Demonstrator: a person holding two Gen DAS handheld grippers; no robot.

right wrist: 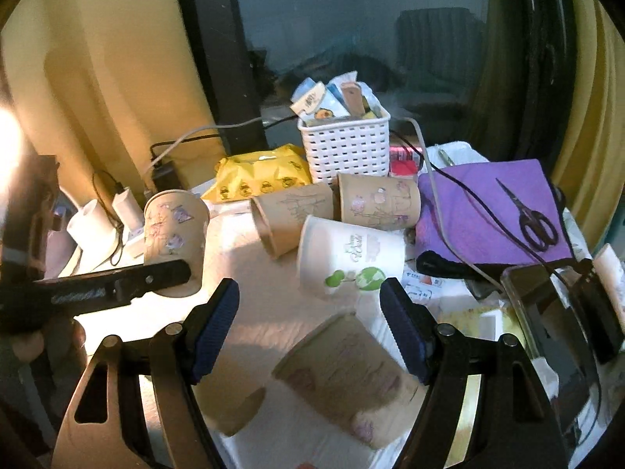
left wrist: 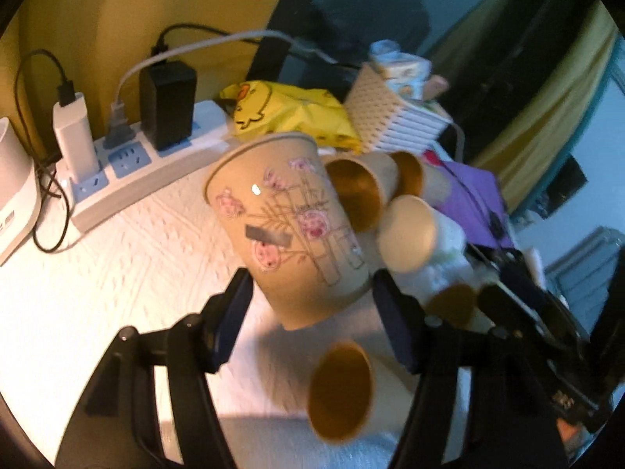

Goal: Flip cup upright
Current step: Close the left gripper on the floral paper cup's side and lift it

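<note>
A tan paper cup with pink flowers [left wrist: 289, 226] stands rim-up on the white cloth, just ahead of my open left gripper [left wrist: 312, 308]; its fingers flank the cup's base without touching. The same cup [right wrist: 174, 238] shows at left in the right wrist view, with the left gripper's finger [right wrist: 117, 287] in front of it. Several other cups lie on their sides: a tan one [right wrist: 343, 375] just below my open right gripper [right wrist: 310, 320], a white one with green print [right wrist: 351, 254], and two tan ones [right wrist: 291, 217] [right wrist: 379, 203] behind it.
A white power strip [left wrist: 129, 172] with chargers runs along the back left. A yellow duck packet [right wrist: 258, 176], a white basket [right wrist: 345, 144], a purple cloth [right wrist: 492, 211] with scissors [right wrist: 535, 221] and a phone [right wrist: 547, 320] crowd the back and right.
</note>
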